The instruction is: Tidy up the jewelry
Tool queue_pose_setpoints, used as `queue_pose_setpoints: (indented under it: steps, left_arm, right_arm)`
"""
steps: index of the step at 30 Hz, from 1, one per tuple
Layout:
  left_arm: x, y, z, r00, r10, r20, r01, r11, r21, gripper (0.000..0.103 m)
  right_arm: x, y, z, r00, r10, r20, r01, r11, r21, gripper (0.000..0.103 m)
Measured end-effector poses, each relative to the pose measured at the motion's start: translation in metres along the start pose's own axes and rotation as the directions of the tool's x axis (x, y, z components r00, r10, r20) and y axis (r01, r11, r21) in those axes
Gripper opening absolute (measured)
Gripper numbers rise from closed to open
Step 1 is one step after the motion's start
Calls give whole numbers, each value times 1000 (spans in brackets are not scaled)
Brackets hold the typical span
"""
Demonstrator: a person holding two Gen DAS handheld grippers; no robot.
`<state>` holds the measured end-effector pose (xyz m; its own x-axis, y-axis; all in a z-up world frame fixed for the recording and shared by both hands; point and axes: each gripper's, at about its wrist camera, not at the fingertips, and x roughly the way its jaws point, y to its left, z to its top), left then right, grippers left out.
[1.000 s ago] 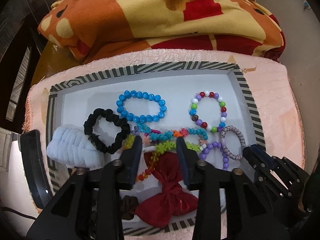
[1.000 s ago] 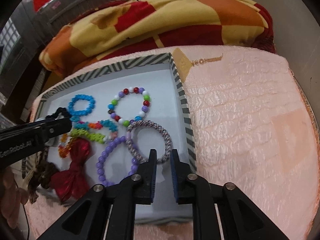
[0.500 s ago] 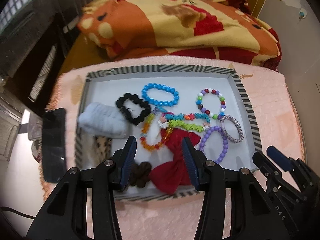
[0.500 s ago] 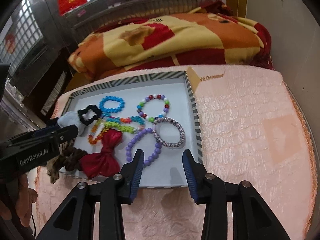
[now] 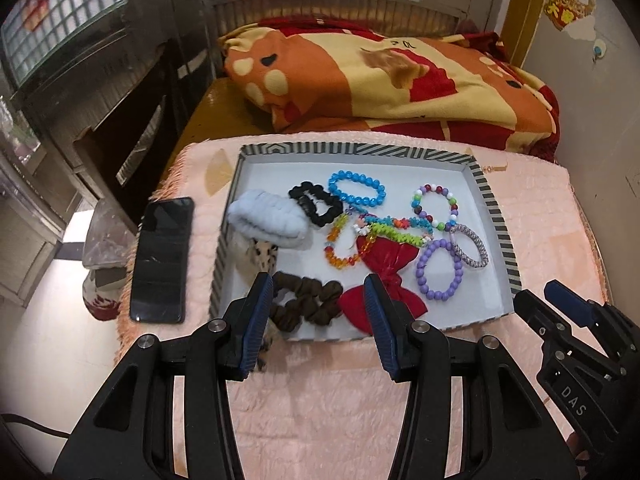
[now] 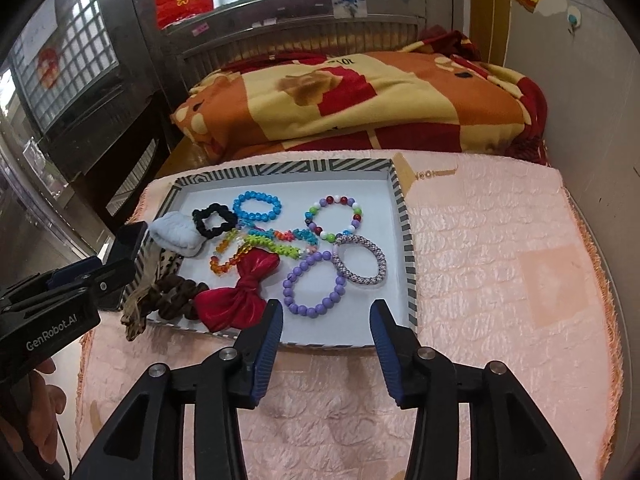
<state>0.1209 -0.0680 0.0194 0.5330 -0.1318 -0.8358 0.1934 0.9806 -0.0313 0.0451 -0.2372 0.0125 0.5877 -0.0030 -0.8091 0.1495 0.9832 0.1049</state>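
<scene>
Jewelry lies spread in the striped-rim tray [image 6: 407, 240] on the pink mat [image 6: 500, 280]: a blue bead bracelet [image 6: 257, 207], a multicolour bead bracelet [image 6: 334, 218], a purple bead bracelet [image 6: 314, 284], a woven bangle [image 6: 360, 258], a red bow [image 6: 240, 292] and a black scrunchie [image 6: 213, 220]. Your left hand-held gripper [image 5: 318, 294] is released above the tray's near edge, nothing between its pads; its jaws opened further in the past second. Your right hand-held gripper [image 6: 326, 320] has just been opening too and grasps nothing. A phone [image 5: 162, 260] rests beside the tray.
</scene>
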Motion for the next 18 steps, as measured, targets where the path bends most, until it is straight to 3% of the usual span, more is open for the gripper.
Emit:
queue_pose_setpoints:
  steps: [3, 18]
  left_arm:
    - [-7, 5, -5, 1000, 5, 6, -5, 1000, -26, 47]
    - [-21, 19, -20, 999, 38, 19, -37, 997, -61, 47]
  right_arm:
    - [-4, 3, -2, 1000, 1, 10, -1, 1000, -8, 54]
    - [-10, 17, -9, 1000, 2, 14, -2, 999, -37, 55]
